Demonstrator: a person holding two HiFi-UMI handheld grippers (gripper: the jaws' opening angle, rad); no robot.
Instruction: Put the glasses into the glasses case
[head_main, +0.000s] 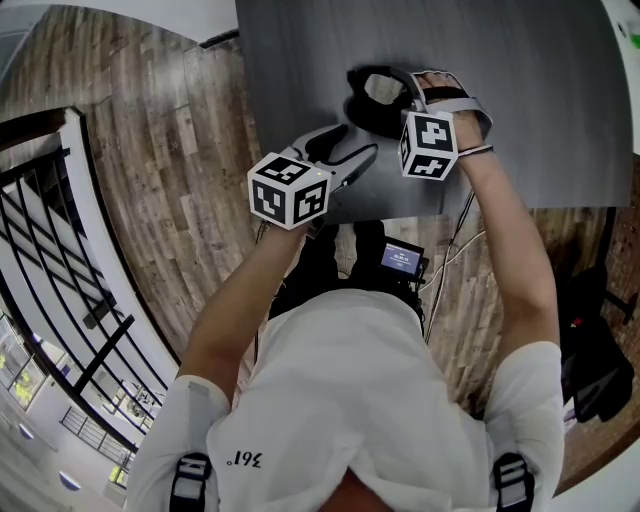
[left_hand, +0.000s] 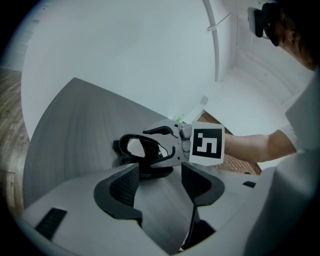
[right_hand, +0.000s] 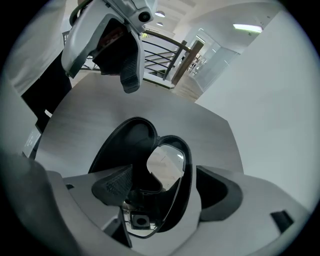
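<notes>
A black glasses case lies open on the grey table, its lid raised and lined with a mirror. I cannot make out the glasses; the hollow base is dark. My right gripper hangs steeply over the case, open, with the lid's rim between its fingers and a gap at the right pad. In the left gripper view the right gripper straddles the case. My left gripper is open and empty, a little short of the case near the table's front edge.
The table's front edge runs just behind both grippers. Wooden floor surrounds the table, with a black railing at the left and a black bag on the floor at the right. A white wall stands beyond the table.
</notes>
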